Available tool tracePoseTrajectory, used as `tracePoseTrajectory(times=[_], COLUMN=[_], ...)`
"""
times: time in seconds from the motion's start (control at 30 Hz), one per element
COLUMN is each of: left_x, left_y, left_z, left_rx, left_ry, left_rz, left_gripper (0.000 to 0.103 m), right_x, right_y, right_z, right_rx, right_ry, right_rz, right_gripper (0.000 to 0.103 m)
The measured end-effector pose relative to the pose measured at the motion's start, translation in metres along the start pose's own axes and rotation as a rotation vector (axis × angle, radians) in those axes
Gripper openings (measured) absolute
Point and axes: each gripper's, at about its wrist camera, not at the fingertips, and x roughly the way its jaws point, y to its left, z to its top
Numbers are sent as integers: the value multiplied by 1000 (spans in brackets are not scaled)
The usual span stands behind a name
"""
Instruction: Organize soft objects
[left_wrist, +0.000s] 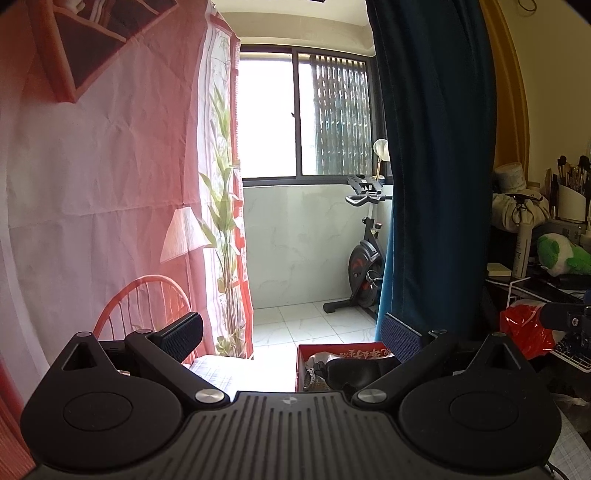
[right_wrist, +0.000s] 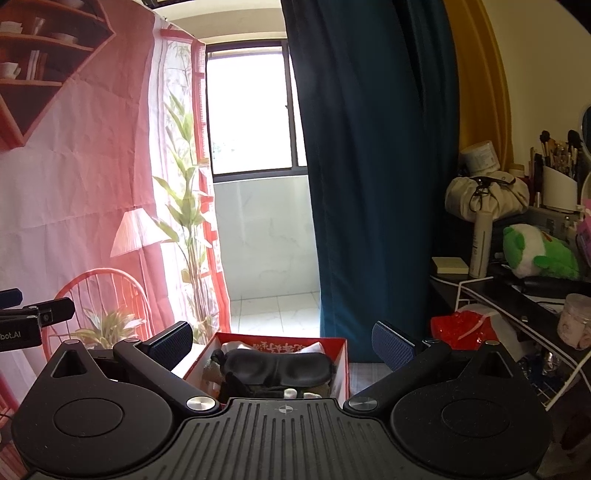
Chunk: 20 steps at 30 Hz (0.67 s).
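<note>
A red box (right_wrist: 340, 363) with white printed characters sits low and centred in the right wrist view, holding a black padded eye mask (right_wrist: 280, 365) on top of other soft items. My right gripper (right_wrist: 282, 343) is open, its fingers spread to either side of the box, nothing held. In the left wrist view the same red box (left_wrist: 301, 365) lies low, right of centre, the black mask (left_wrist: 358, 369) partly hidden behind the right finger. My left gripper (left_wrist: 291, 334) is open and empty. A green and white plush toy (right_wrist: 535, 253) rests on the dark shelf at right.
A dark blue curtain (right_wrist: 369, 166) hangs just behind the box. A red plastic bag (right_wrist: 461, 330) and a white wire rack (right_wrist: 546, 350) crowd the right side. A pink printed backdrop (right_wrist: 92, 184) covers the left. An exercise bike (left_wrist: 364, 258) stands on the tiled balcony.
</note>
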Motion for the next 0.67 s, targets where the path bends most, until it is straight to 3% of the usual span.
tracePoseTrajectory(times=[0.67], left_x=[0], left_y=[-6], left_z=[-2], left_rx=[-9], left_ry=[12], left_rz=[12], left_gripper=[103], right_x=[2], right_y=[5], right_z=[-4], right_rx=[-7], right_ry=[13], right_rz=[21], right_gripper=[103])
